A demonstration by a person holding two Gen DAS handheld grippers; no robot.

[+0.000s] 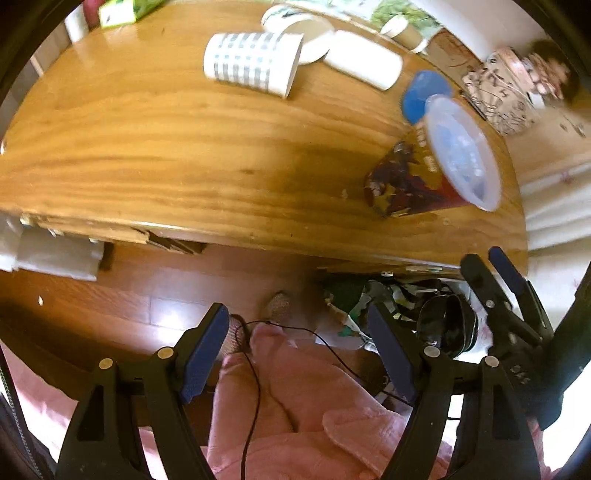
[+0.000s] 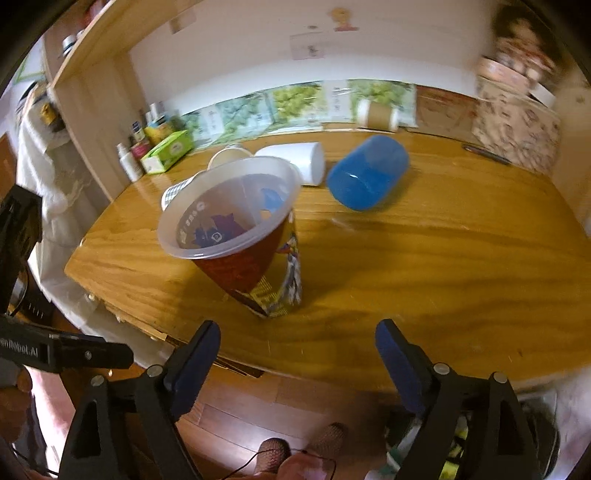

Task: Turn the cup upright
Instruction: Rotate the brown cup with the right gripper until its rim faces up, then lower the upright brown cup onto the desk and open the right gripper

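Note:
A printed red and dark cup (image 2: 255, 258) with a clear wide rim stands upright, mouth up, near the front edge of the wooden table (image 2: 424, 266); it also shows in the left wrist view (image 1: 424, 173). My right gripper (image 2: 297, 350) is open and empty, held just off the table's front edge, short of the cup. My left gripper (image 1: 297, 343) is open and empty, below the table edge over the floor. The right gripper shows at the right in the left wrist view (image 1: 495, 266).
A blue cup (image 2: 369, 173), a white cup (image 2: 295, 160), a checked cup (image 1: 251, 62) and a paper cup (image 1: 310, 33) lie on their sides farther back. A tissue box (image 2: 168, 151) and bottles stand at the back left, a patterned box (image 2: 517, 125) at the back right.

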